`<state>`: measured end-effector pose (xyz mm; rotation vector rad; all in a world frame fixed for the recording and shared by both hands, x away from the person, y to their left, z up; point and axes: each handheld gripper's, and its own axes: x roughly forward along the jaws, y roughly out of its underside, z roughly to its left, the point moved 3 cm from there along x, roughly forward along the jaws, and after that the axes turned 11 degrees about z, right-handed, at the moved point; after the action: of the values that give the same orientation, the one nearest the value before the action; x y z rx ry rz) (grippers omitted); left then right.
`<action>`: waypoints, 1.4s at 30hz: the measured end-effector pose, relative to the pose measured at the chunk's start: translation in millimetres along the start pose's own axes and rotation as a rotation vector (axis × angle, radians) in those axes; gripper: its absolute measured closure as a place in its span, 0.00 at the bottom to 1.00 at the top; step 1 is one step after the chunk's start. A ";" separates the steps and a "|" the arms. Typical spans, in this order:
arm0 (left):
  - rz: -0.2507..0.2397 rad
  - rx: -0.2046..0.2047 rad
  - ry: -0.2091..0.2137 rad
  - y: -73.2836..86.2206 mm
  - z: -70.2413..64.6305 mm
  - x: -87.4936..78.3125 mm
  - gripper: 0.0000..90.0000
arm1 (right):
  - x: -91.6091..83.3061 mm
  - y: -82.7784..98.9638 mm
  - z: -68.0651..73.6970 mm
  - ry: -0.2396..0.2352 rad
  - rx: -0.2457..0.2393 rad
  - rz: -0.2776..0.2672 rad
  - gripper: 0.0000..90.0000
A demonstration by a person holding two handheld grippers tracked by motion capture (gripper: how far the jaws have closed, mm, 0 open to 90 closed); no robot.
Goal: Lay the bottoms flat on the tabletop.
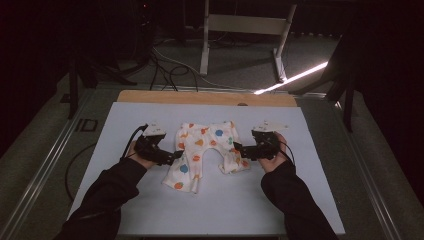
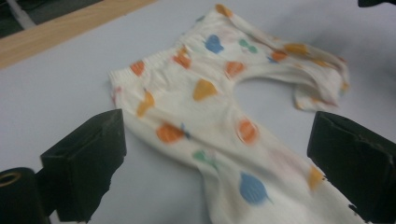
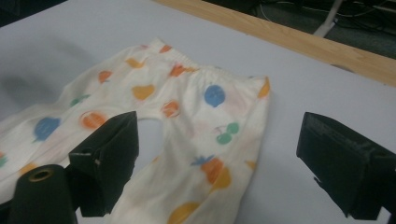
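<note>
A small pair of white trousers (image 1: 205, 147) printed with orange, blue and green fruit lies flat on the pale mat (image 1: 125, 125), waistband away from me and legs toward me. Its left leg stretches out straight, while the right leg is bunched up shorter. My left gripper (image 1: 176, 156) hovers at the left leg's outer edge with jaws wide apart; in the left gripper view (image 2: 217, 140) the trousers (image 2: 210, 102) pass between and below them, untouched. My right gripper (image 1: 239, 149) sits at the right leg, also open, with the trousers (image 3: 187, 107) under its jaws (image 3: 219, 140).
The mat lies on a table whose wooden far edge (image 1: 200, 97) shows beyond it. Metal rails run along both sides. On the floor behind are cables (image 1: 165, 65), a white table frame (image 1: 240, 25) and a bright light strip (image 1: 295, 77).
</note>
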<state>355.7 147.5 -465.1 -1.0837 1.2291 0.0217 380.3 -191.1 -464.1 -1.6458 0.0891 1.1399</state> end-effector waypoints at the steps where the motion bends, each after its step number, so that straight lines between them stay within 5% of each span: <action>1: 0.001 0.011 0.001 6.4 -2.6 -2.3 0.10 | -2.6 2.8 1.8 -0.004 -0.001 -0.003 0.15; 7: 0.020 0.042 0.033 43.8 -18.7 -6.4 0.24 | -13.8 21.5 10.0 -0.023 -0.015 -0.008 0.15; 15: 0.094 0.177 0.048 80.3 -32.0 -1.7 0.43 | -27.4 44.1 16.0 -0.041 -0.011 -0.010 0.15; 23: 0.169 0.218 0.027 95.5 -18.1 14.6 0.59 | -34.4 61.0 14.7 -0.044 0.002 -0.009 0.15; 36: 0.166 0.254 0.033 96.2 -24.8 16.6 0.99 | -37.4 62.4 17.6 -0.039 -0.004 -0.010 0.15; 42: 0.164 0.260 0.027 98.3 -32.4 7.6 1.00 | -40.3 62.8 21.8 -0.044 -0.015 -0.015 0.15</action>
<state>281.4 174.2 -532.5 -0.7584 1.3027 -0.0263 309.4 -219.0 -479.5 -1.6312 0.0400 1.1672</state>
